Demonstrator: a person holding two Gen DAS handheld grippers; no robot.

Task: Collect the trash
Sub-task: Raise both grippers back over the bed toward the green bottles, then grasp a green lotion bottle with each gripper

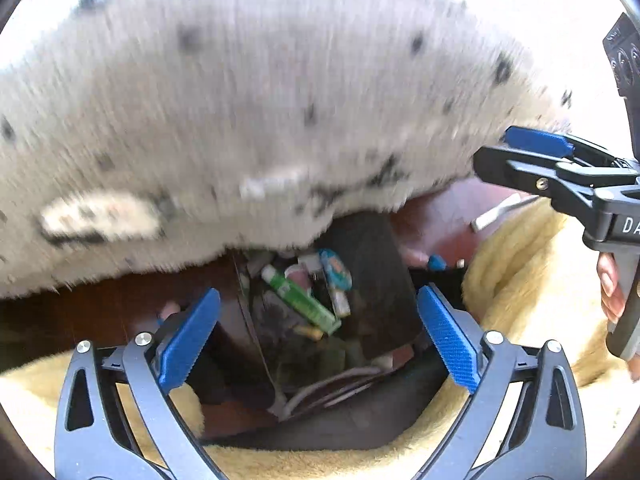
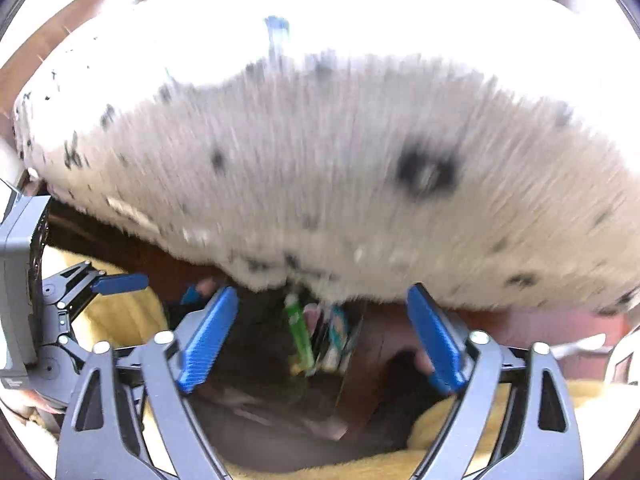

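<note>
A dark trash bin [image 1: 384, 280] sits below both grippers, holding a green tube [image 1: 300, 300], a blue-and-white wrapper [image 1: 336, 272] and other scraps. The green tube [image 2: 300, 332] and the bin [image 2: 360, 360] also show in the right wrist view. My left gripper [image 1: 320, 336] is open and empty just above the bin. My right gripper [image 2: 320, 336] is open and empty above the same bin; it also shows at the right edge of the left wrist view [image 1: 516, 152]. A white paper scrap [image 1: 496, 212] lies on the dark wood floor [image 1: 448, 208] beyond the bin.
A big white fluffy rug or cushion with black spots [image 1: 260, 100] fills the upper half of both views, blurred by motion. A yellow fuzzy blanket [image 1: 528, 280] lies around the bin. White cables [image 1: 332, 388] lie in front of the bin.
</note>
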